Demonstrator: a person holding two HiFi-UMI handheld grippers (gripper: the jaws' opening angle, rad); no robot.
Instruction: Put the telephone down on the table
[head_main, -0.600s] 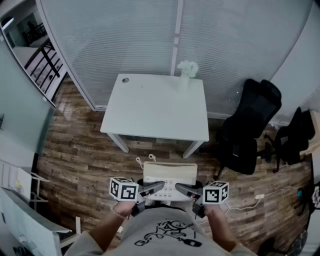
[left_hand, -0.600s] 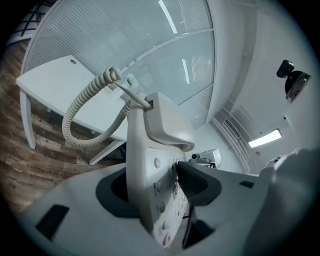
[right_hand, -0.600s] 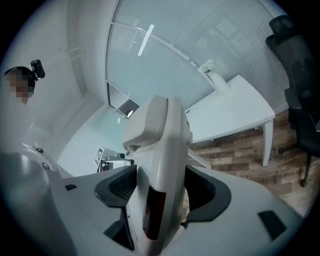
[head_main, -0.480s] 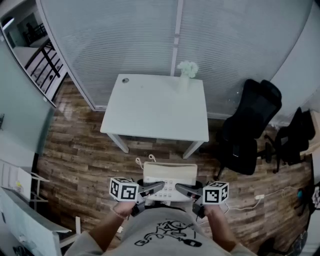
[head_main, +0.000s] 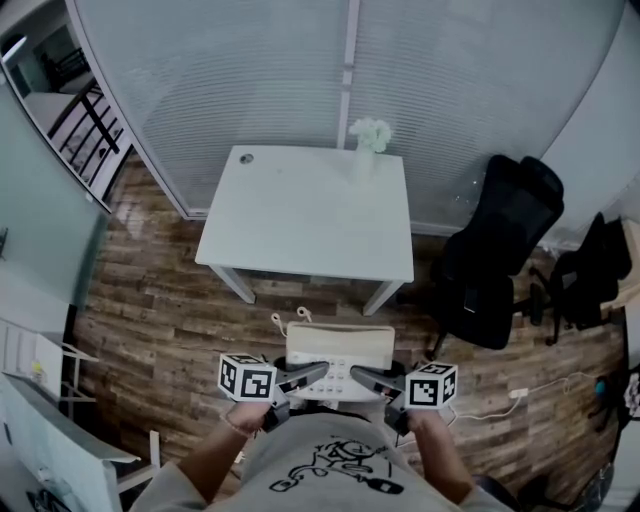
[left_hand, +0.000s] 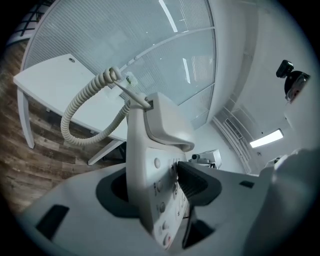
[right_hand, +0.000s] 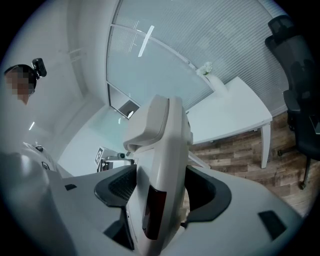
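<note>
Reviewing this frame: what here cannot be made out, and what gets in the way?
Head view: the telephone's near edge, hidden under the left gripper, the right gripper and the person's shirt.
Head view: the round mark on the table's far corner, too small to identify.
Left gripper view: labels on the keys, blurred from closeness.
Right gripper view: the keys, turned away behind the telephone's body.

The right gripper (right_hand: 160, 189) clamps the telephone (right_hand: 167, 135) edge-on.
Both pads (right_hand: 116, 186) press its sides; behind, a white table (right_hand: 235, 112), a black chair (right_hand: 300, 75) beyond its right edge.
</note>
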